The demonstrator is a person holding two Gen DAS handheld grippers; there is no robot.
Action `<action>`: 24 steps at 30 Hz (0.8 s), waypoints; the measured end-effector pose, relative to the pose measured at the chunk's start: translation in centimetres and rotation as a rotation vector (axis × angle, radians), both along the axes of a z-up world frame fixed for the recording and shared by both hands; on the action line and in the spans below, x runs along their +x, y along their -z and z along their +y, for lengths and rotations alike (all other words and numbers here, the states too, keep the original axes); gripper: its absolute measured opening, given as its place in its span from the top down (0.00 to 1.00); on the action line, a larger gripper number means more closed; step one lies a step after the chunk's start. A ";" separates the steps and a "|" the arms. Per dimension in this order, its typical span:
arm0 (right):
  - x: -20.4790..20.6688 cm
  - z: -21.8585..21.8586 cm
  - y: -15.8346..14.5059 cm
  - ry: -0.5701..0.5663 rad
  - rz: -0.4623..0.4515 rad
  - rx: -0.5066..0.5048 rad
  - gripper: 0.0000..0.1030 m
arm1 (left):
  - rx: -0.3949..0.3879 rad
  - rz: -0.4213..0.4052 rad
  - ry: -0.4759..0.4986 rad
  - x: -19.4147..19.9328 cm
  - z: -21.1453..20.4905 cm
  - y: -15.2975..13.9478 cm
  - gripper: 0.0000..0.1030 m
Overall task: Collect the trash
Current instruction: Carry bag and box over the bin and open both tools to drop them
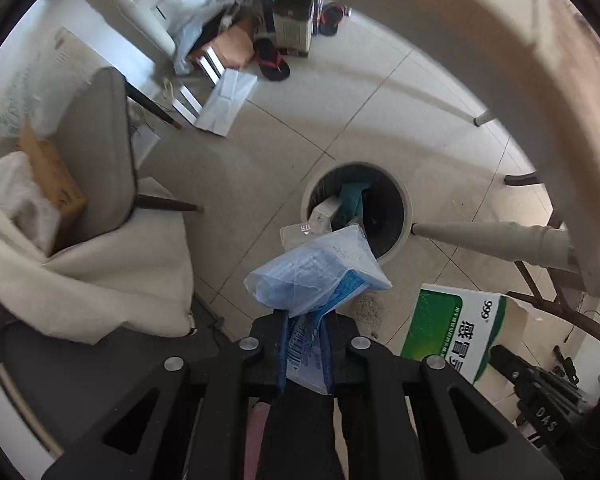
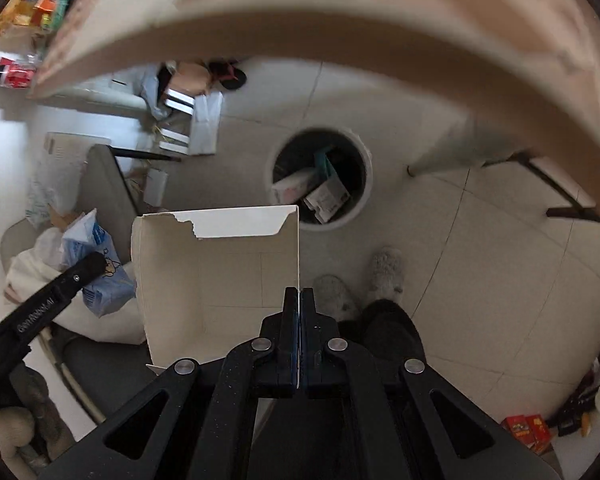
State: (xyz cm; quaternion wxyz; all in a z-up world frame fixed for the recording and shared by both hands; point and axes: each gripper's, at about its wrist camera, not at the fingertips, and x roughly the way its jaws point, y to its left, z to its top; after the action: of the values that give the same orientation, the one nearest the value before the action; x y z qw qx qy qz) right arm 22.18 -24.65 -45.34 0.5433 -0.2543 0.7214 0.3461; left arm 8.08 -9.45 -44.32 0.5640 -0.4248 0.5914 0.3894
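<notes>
My left gripper (image 1: 306,320) is shut on a blue plastic wrapper (image 1: 320,276) and holds it in the air above the floor, just short of a round trash bin (image 1: 404,236) that holds boxes and a teal item. My right gripper (image 2: 299,294) is shut on the wall of an open white cardboard box (image 2: 220,276) with a torn flap, held above the floor. The bin (image 2: 362,204) lies beyond the box. The left gripper (image 2: 88,266) with the wrapper (image 2: 100,276) shows at the left of the right wrist view. The same box, green-printed, shows in the left wrist view (image 1: 440,332).
A table edge (image 1: 500,60) arches overhead with its leg (image 1: 492,236) beside the bin. A grey chair (image 1: 96,152) with cloth and a carton stands left. Boxes, bags and sandals (image 1: 236,40) clutter the far floor. The person's slippered feet (image 2: 384,272) stand near the bin.
</notes>
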 end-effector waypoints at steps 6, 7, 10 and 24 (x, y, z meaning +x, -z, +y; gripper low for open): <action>2.1 0.4 11.6 0.068 -0.031 -0.043 0.99 | -0.089 -0.051 -0.008 2.8 2.7 11.0 0.90; 2.6 0.5 13.5 0.080 -0.038 -0.048 0.99 | -0.106 -0.059 -0.004 3.6 3.2 13.0 0.90; 4.6 1.8 18.5 0.117 -0.050 -0.059 0.99 | -0.152 -0.082 0.027 5.2 4.2 17.7 0.89; 8.8 4.6 34.2 0.177 0.000 -0.069 0.79 | -0.190 -0.110 0.099 8.5 5.1 25.7 0.14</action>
State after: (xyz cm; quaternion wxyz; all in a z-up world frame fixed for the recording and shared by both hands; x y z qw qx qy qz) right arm 31.01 -20.01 -79.51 0.5626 -0.2081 0.7526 0.2717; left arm 16.62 -4.35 -70.03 0.5713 -0.4674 0.6140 0.2796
